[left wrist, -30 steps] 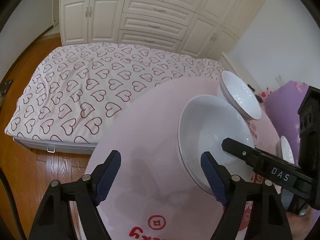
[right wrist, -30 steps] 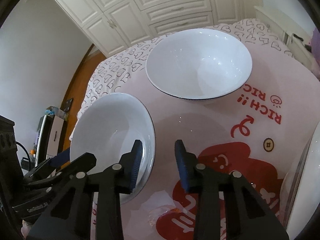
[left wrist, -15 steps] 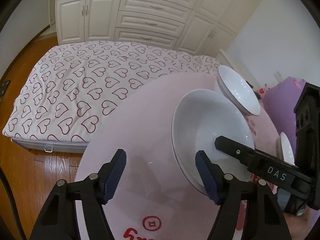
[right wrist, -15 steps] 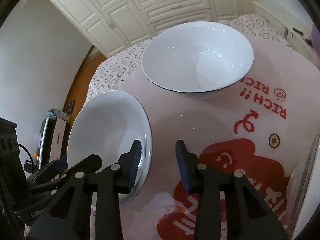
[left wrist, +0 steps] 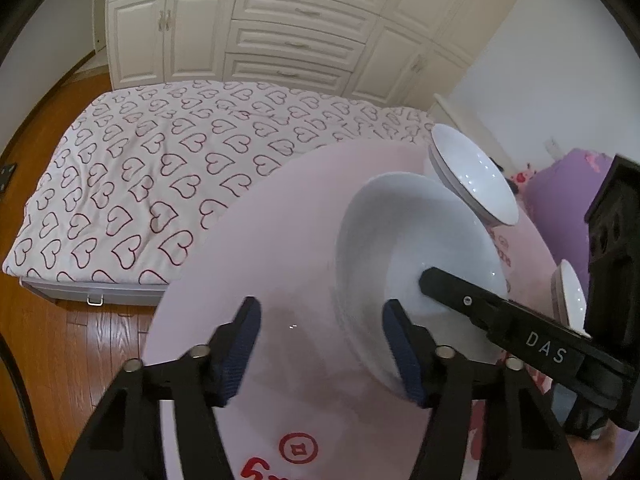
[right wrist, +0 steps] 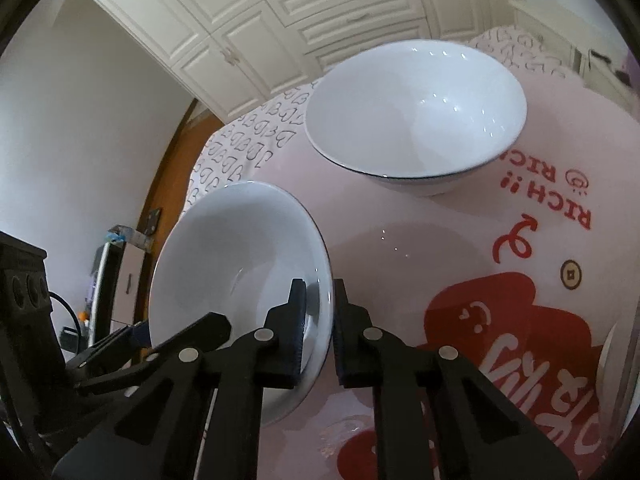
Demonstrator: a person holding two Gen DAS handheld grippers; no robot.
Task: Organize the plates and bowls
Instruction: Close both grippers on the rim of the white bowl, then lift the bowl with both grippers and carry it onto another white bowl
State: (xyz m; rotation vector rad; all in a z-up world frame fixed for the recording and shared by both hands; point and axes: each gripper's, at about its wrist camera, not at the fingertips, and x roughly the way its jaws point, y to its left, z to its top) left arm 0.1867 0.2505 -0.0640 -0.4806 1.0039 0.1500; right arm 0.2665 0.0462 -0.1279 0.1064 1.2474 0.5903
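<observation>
A white bowl (right wrist: 236,264) is held tilted above the round pink table (right wrist: 420,248). My right gripper (right wrist: 320,320) is shut on its rim, one finger inside and one outside. The same bowl (left wrist: 404,248) shows in the left wrist view with the right gripper's finger reaching into it. My left gripper (left wrist: 320,344) is open and empty, its right pad close to the bowl's near rim. A second, larger white bowl (right wrist: 416,112) with a dark rim line stands upright farther back on the table; it also shows in the left wrist view (left wrist: 472,176).
A white plate or bowl edge (left wrist: 570,296) shows at the table's right side and in the right wrist view (right wrist: 608,356). A bed with a heart-pattern cover (left wrist: 160,176) lies beyond the table. White cabinets (left wrist: 280,32) line the far wall. A purple cushion (left wrist: 560,188) is at right.
My right gripper has closed onto the near bowl's rim. The bowl has tilted up off the table. The left gripper has drawn back a little and stays open.
</observation>
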